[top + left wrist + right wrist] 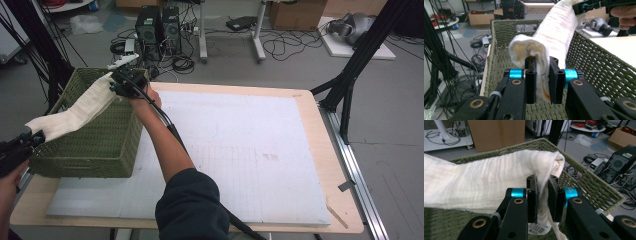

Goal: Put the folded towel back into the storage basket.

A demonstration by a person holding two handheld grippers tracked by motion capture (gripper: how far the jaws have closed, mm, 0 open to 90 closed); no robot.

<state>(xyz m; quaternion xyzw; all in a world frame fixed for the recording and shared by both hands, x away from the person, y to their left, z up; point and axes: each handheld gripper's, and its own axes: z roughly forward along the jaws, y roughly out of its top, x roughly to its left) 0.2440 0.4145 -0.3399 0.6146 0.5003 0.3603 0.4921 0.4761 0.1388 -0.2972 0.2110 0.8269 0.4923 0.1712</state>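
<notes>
A person at a wooden surface (pixel 320 150) holds a folded cream cloth (pixel 82 111) stretched between two hand-held tools above a green woven basket (pixel 100 145) at the surface's left side. The left claw (pixel 31 137), at the near left edge of the high view, is clamped on the near end of the cloth; in the left gripper view its black jaws pinch the rolled end of the cloth (pixel 541 50) over the basket's (pixel 506 32) open interior. The right claw (pixel 116 85), held in the person's right hand (pixel 145 97) by the basket's far rim, is clamped on the cloth's far end; the right gripper view shows its jaws squeezing a bunched corner of the cloth (pixel 499 177), with the basket's (pixel 584 177) braided rim just beyond. The cloth sags slightly between the two grips, running diagonally over the basket. A white foam sheet (pixel 250 145) covers most of the surface to the basket's right.
</notes>
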